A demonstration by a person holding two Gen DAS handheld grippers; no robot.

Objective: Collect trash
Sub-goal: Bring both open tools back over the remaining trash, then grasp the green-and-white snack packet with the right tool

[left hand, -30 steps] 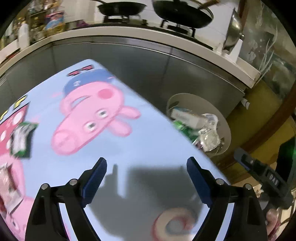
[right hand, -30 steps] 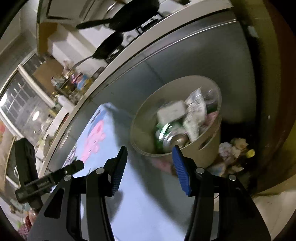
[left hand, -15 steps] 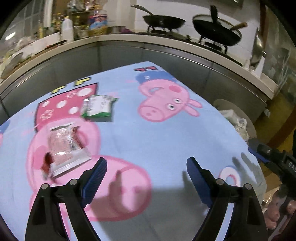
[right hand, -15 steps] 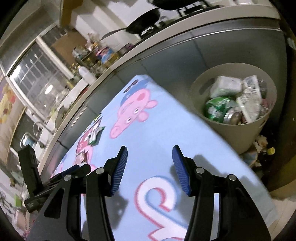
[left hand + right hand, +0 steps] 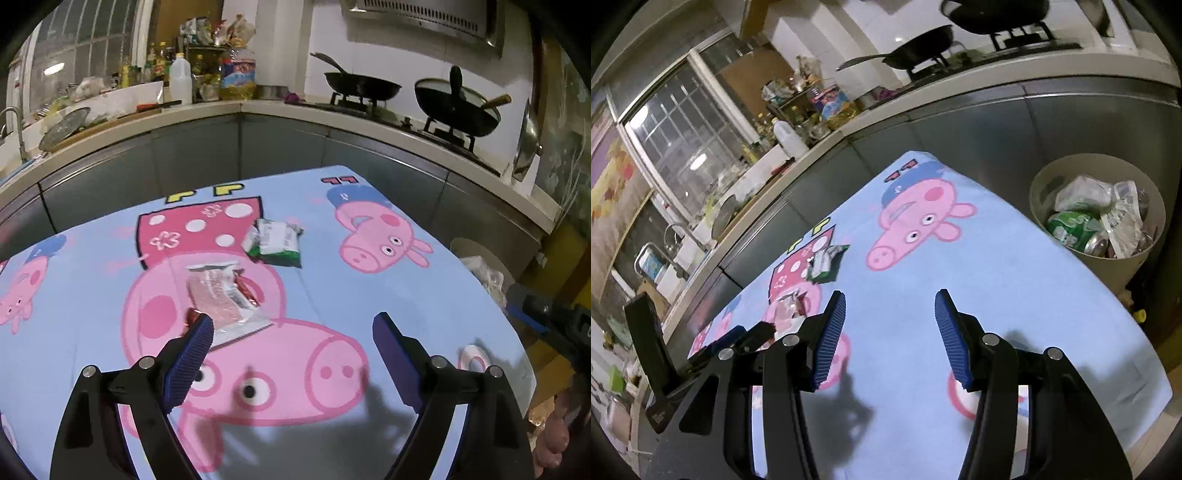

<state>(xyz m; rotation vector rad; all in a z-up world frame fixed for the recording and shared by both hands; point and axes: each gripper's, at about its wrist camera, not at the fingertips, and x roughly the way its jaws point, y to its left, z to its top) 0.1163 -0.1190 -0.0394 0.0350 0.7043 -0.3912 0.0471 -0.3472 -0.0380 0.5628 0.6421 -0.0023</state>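
On the bench draped in a pale blue cartoon-pig cloth (image 5: 369, 295), a clear crinkly plastic wrapper (image 5: 221, 299) lies just ahead of the left hand-held gripper (image 5: 291, 347), its long axis running away from the spread, empty fingers. Behind it sits a green-and-white snack packet (image 5: 277, 242). The right hand-held gripper (image 5: 890, 332) (likewise spread, empty) hovers farther off. A beige round bin of rubbish (image 5: 1067, 173) stands beyond the cloth's right edge.
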